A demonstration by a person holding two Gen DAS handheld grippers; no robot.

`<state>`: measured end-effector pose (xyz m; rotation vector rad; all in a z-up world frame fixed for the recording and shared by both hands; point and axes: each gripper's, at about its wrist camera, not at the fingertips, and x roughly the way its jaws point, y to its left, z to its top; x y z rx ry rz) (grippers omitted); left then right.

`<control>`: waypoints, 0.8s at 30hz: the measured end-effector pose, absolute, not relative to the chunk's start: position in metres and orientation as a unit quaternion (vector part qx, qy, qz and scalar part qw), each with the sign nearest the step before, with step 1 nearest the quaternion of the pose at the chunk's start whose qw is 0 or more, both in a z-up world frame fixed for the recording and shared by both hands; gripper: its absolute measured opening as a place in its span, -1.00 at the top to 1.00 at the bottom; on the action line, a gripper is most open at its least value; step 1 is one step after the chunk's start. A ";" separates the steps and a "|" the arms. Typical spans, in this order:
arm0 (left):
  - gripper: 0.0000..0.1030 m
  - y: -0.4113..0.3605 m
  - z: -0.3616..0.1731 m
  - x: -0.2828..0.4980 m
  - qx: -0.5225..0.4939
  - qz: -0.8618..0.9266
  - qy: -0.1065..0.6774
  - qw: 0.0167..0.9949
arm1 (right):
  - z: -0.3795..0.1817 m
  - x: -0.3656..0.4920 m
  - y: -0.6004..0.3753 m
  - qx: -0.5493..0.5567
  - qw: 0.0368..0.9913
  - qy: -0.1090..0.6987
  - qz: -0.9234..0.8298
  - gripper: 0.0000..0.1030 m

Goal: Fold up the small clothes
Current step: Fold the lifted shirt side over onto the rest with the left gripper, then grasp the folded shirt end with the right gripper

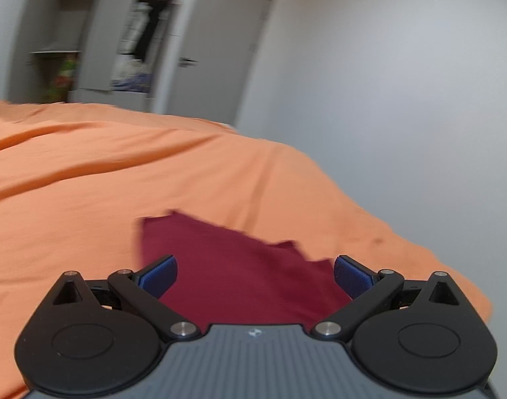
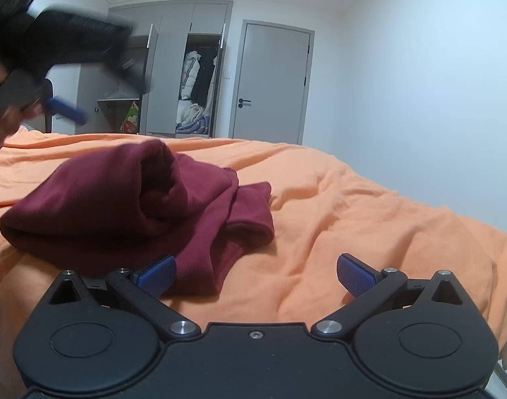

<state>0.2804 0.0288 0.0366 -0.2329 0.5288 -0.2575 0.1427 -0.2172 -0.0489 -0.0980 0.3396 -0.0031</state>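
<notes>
A dark red garment (image 2: 127, 206) lies bunched on the orange bedsheet (image 2: 353, 226), near the bed's right edge. The right gripper (image 2: 255, 274) sits just before it, jaws spread wide and empty. The left gripper (image 1: 255, 274) hovers above the cloth, wide open too, holding nothing.

A plain dark red garment (image 2: 120, 199) lies on an orange bedsheet (image 2: 353, 216). Each hand-held gripper (image 2: 255, 274) is black with blue ribbed pads (image 2: 353, 274). At twelve o'clock: grey wardrobe (image 2: 173, 66), grey door (image 2: 273, 83), seemingly white wall (image 2: 420, 83).
</notes>
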 end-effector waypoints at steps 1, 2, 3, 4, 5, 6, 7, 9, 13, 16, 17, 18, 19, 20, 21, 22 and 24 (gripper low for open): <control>-0.99 0.040 0.032 0.280 -0.121 -0.113 0.265 0.950 | -0.046 0.143 -0.218 -0.049 0.984 0.171 0.005 -0.99; -0.99 0.053 0.028 0.279 -0.129 -0.102 0.272 0.948 | -0.042 0.143 -0.219 -0.050 0.984 0.171 0.009 -0.99; -0.99 0.064 0.022 0.280 -0.139 -0.089 0.280 0.946 | -0.038 0.144 -0.220 -0.052 0.984 0.170 0.012 -0.99; -0.99 0.075 0.016 0.280 -0.150 -0.076 0.290 0.942 | -0.033 0.145 -0.221 -0.053 0.984 0.169 0.016 -0.99; -0.99 0.085 0.011 0.280 -0.160 -0.063 0.298 0.939 | -0.028 0.145 -0.224 -0.051 0.984 0.169 0.022 -0.99; -0.99 0.092 0.005 0.279 -0.167 -0.055 0.305 0.936 | -0.023 0.146 -0.226 -0.046 0.984 0.168 0.029 -0.99; -0.99 0.099 0.000 0.277 -0.171 -0.048 0.309 0.934 | -0.017 0.147 -0.229 -0.041 0.985 0.166 0.035 -0.99; -0.99 0.107 -0.009 0.274 -0.175 -0.041 0.318 0.931 | -0.006 0.150 -0.235 -0.026 0.985 0.164 0.048 -0.99; -0.99 0.112 -0.021 0.265 -0.176 -0.049 0.326 0.928 | 0.013 0.168 -0.249 0.043 0.979 0.174 0.099 -0.99; -0.99 0.110 -0.027 0.262 -0.183 -0.057 0.330 0.924 | 0.017 0.194 -0.256 0.114 0.959 0.215 0.148 -0.99; -0.99 0.108 -0.028 0.261 -0.183 -0.058 0.332 0.924 | 0.018 0.201 -0.256 0.132 0.952 0.224 0.164 -0.99; -0.99 0.107 -0.030 0.260 -0.180 -0.059 0.334 0.923 | 0.019 0.208 -0.256 0.145 0.945 0.231 0.180 -0.99; -0.99 0.105 -0.032 0.259 -0.176 -0.058 0.335 0.924 | 0.019 0.213 -0.252 0.155 0.938 0.239 0.196 -0.99; -0.99 0.101 -0.034 0.261 -0.170 -0.057 0.338 0.924 | 0.018 0.220 -0.250 0.164 0.931 0.249 0.211 -0.99; -0.99 0.099 -0.036 0.260 -0.163 -0.057 0.341 0.924 | 0.016 0.226 -0.249 0.175 0.923 0.261 0.220 -0.99; -0.99 0.098 -0.038 0.260 -0.156 -0.057 0.344 0.924 | 0.014 0.231 -0.248 0.190 0.917 0.272 0.223 -0.99; -0.99 0.094 -0.042 0.259 -0.141 -0.058 0.347 0.925 | 0.008 0.237 -0.249 0.229 0.903 0.287 0.223 -0.99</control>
